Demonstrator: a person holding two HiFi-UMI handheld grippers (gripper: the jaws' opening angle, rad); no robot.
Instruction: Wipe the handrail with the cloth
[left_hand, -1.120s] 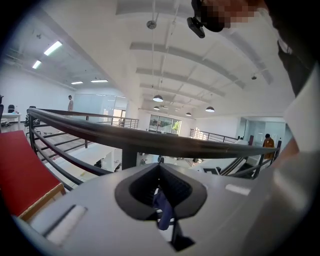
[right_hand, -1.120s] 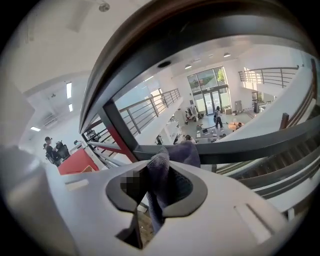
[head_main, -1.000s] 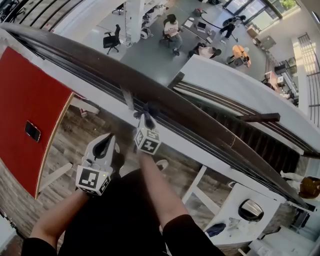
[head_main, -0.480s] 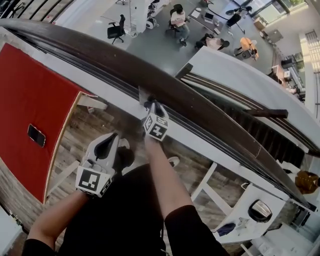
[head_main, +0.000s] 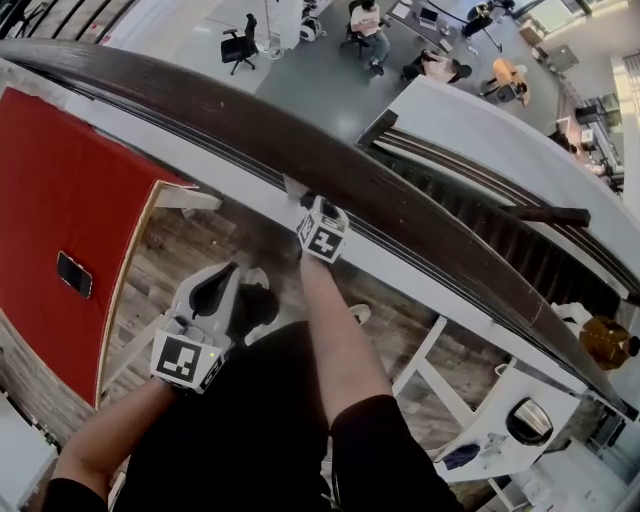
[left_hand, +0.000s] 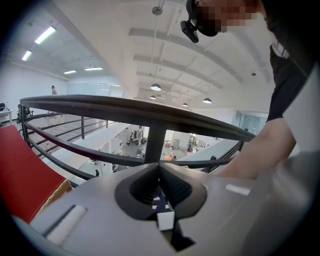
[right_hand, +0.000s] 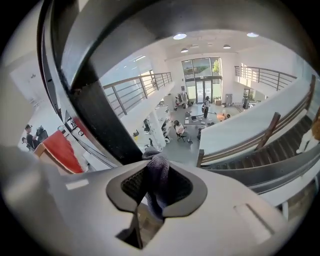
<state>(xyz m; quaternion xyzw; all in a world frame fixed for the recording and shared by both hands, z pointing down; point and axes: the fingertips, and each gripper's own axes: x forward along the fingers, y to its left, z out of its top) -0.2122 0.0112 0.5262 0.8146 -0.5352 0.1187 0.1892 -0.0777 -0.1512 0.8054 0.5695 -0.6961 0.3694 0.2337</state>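
**Right tongs** (head_main: 323, 207) (right_hand: 157, 172): closed on a dark bluish cloth (right_hand: 156, 186). Fold bunched between the jaws and poking out past the tips. Tips set against the near edge of the dark wooden handrail (head_main: 200, 112), roughly midway along its visible run (cloth barely discernible from the head view).

**Left tongs** (head_main: 221, 274) (left_hand: 159, 175): jaws together, nothing between them. Held low beside the body, clear of the handrail, pointing up towards it.

**Handrail**: slants from the upper left to the lower right of the head view, with dark metal bars (left_hand: 75, 150) beneath.

**Surroundings**: red panel (head_main: 70, 190) at left, staircase (head_main: 520, 270) at right, open lower floor (head_main: 320, 80) beyond the rail.
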